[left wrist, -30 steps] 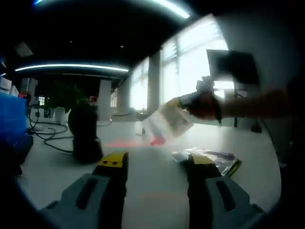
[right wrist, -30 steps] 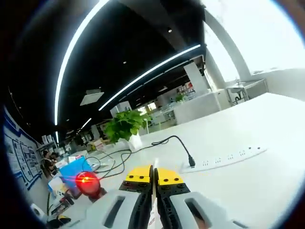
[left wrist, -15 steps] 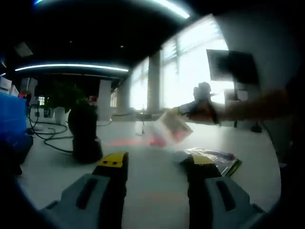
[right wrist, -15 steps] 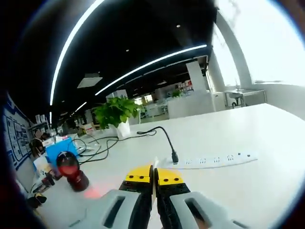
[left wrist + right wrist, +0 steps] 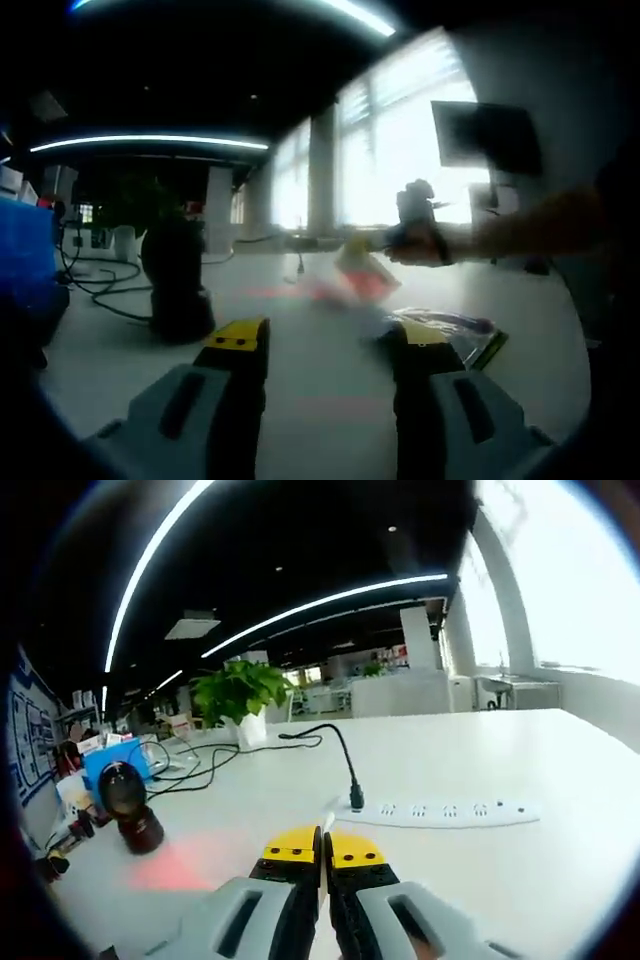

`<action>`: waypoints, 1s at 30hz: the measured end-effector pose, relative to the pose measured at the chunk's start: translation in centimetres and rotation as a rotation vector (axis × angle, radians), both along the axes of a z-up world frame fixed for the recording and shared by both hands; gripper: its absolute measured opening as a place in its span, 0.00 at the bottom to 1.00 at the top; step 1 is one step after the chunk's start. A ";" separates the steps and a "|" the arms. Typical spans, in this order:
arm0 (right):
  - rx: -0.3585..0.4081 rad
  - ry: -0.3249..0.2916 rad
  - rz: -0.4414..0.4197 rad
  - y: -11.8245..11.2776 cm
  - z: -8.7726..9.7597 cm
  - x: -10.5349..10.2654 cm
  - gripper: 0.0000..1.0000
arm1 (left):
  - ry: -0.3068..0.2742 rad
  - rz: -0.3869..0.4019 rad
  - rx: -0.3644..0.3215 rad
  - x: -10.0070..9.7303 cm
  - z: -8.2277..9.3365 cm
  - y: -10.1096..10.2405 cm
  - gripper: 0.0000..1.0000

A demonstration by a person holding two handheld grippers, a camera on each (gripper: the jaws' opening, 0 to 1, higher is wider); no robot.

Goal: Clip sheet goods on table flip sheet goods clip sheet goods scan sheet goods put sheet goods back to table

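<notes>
My left gripper (image 5: 320, 345) sits low, jaws spread apart. My right gripper (image 5: 322, 852) has its jaws pressed together; in the left gripper view it is raised, gripped by my hand (image 5: 425, 240).

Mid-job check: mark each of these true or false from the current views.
1. The left tongs are open with nothing between them. True.
2. The right tongs are spread wide. False: their tips are closed together on the sheet goods packet, visible in the left gripper view.
3. A second packet lies on the table. True.
4. The power strip has nothing plugged in. False: a black cable is plugged into its end.
5. The scanner casts red light on the table. True.
</notes>
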State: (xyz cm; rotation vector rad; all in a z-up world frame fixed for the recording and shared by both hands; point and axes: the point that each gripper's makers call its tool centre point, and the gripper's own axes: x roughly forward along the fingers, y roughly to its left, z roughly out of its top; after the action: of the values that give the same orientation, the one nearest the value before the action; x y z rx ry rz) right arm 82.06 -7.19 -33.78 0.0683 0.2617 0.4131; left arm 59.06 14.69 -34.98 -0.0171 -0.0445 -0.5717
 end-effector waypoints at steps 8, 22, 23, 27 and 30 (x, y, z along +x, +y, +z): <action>-0.114 -0.018 0.037 0.2 -1.4 1.0 0.00 | 0.000 -0.001 0.004 0.0 0.0 0.0 0.43; -0.261 -0.042 0.047 -0.8 -3.6 2.5 0.01 | 0.002 0.002 0.000 0.1 -0.1 0.1 0.43; -0.267 -0.046 0.047 -0.8 -3.7 2.5 0.02 | 0.003 0.002 0.000 0.1 -0.1 0.1 0.43; -0.292 -0.047 0.040 -1.0 -4.0 2.5 0.05 | 0.003 0.000 0.003 0.1 -0.1 0.0 0.43; -0.299 -0.044 0.039 -1.1 -4.2 2.5 0.04 | 0.004 0.000 0.003 0.1 -0.1 0.0 0.43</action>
State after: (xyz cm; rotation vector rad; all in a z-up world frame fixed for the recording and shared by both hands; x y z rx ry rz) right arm 84.61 -8.33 -37.96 -0.2391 0.2790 0.4102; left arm 59.15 14.68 -35.12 -0.0152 -0.0399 -0.5721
